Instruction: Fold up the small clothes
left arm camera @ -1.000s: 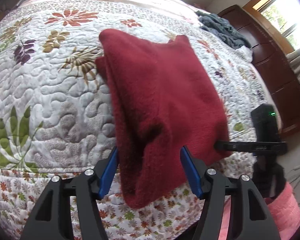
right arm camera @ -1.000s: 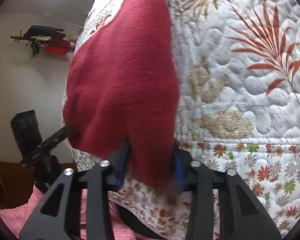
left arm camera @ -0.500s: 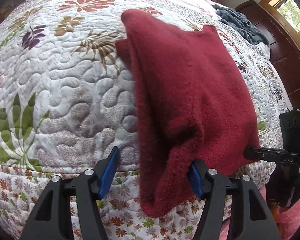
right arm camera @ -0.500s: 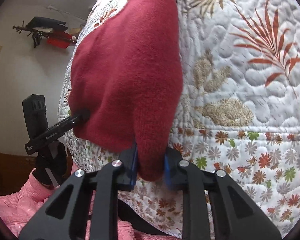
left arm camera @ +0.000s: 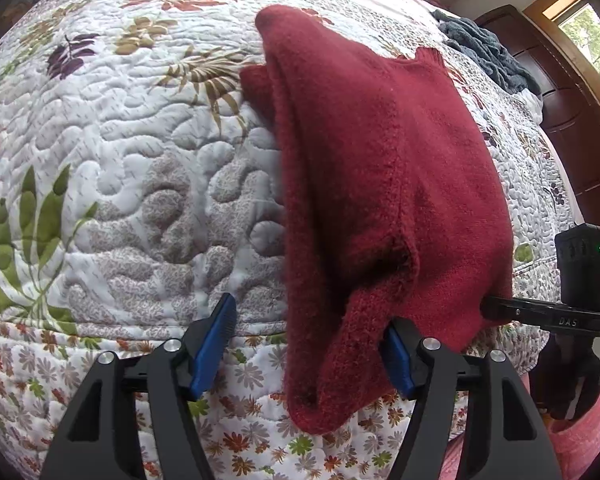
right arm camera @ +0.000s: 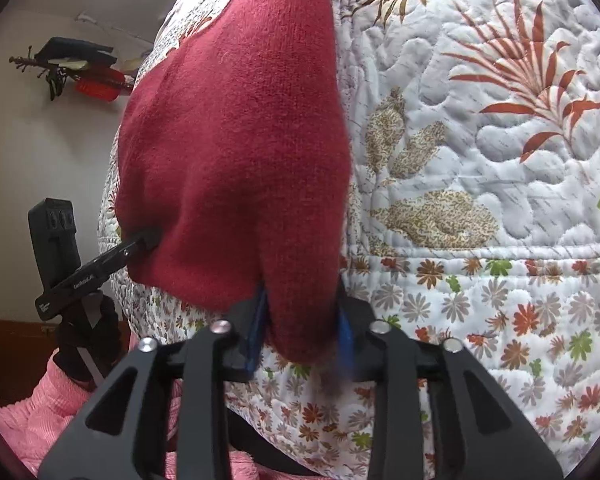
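A dark red knit sweater (left arm camera: 380, 180), folded lengthwise, lies on the floral quilt (left arm camera: 140, 160) with its near end raised over the bed's edge. My left gripper (left arm camera: 306, 350) is open. The sweater's near corner hangs between its blue pads and touches only the right pad (left arm camera: 396, 360). In the right wrist view, my right gripper (right arm camera: 302, 326) is shut on the other near corner of the sweater (right arm camera: 240, 140). Each gripper shows in the other's view at the sweater's edge: the right gripper (left arm camera: 486, 307) and the left gripper (right arm camera: 150, 236).
A grey-blue heap of clothes (left arm camera: 484, 48) lies at the far right of the bed, beside dark wooden furniture (left arm camera: 572, 120). A wall rack (right arm camera: 76, 68) holds dark and red items. Pink sleeves (right arm camera: 28, 420) show behind the grippers. The quilt (right arm camera: 500, 160) spreads bare on both sides.
The sweater has slid right between the left gripper's open fingers and now rests against the right pad. The right gripper has tightened on its corner, and both views have drawn closer.
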The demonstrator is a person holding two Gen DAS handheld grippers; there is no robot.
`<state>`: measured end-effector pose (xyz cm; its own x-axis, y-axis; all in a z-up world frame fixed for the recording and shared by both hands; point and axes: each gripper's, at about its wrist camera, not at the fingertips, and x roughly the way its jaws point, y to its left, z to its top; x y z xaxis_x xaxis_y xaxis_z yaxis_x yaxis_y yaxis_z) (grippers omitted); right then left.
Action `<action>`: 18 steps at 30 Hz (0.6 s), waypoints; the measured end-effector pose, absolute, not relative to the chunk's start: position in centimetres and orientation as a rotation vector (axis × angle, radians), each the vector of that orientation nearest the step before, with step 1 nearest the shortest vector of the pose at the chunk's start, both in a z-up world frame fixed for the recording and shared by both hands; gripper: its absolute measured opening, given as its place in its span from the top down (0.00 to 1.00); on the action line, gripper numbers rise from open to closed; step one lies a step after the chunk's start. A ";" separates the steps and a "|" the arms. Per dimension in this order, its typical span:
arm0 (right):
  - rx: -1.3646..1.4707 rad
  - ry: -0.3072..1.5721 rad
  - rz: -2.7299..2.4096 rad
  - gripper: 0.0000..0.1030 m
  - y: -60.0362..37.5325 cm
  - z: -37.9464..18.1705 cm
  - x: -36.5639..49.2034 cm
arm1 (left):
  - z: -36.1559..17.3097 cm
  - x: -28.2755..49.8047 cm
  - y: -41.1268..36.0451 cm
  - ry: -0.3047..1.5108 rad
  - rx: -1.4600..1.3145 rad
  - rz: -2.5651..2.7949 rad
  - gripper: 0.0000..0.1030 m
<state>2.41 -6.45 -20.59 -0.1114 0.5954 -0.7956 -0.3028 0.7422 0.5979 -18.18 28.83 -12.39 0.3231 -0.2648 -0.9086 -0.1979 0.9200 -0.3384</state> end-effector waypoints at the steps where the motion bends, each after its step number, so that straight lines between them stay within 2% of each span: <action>1: 0.245 1.499 0.764 0.61 -6.5 -20.4 2.4 | -12.1 -18.3 28.9 1.251 -0.429 -0.041 0.34; 3: 0.220 1.481 0.746 0.57 -6.6 -19.7 2.4 | -11.5 -18.8 29.1 1.247 -0.426 -0.033 0.34; 7: 0.153 1.435 0.691 0.31 -6.6 -18.0 2.2 | -10.5 -19.3 28.9 1.244 -0.398 -0.013 0.35; 9: 0.123 1.414 0.673 0.26 -6.5 -17.3 2.1 | -9.8 -19.5 28.5 1.237 -0.385 -0.001 0.35; 11: 0.084 1.405 0.639 0.16 -6.3 -16.8 2.0 | -9.0 -19.8 28.4 1.222 -0.382 0.012 0.35; 18: -0.064 1.349 0.530 0.13 -5.2 -14.8 1.4 | -6.5 -19.8 28.2 1.218 -0.351 0.093 0.33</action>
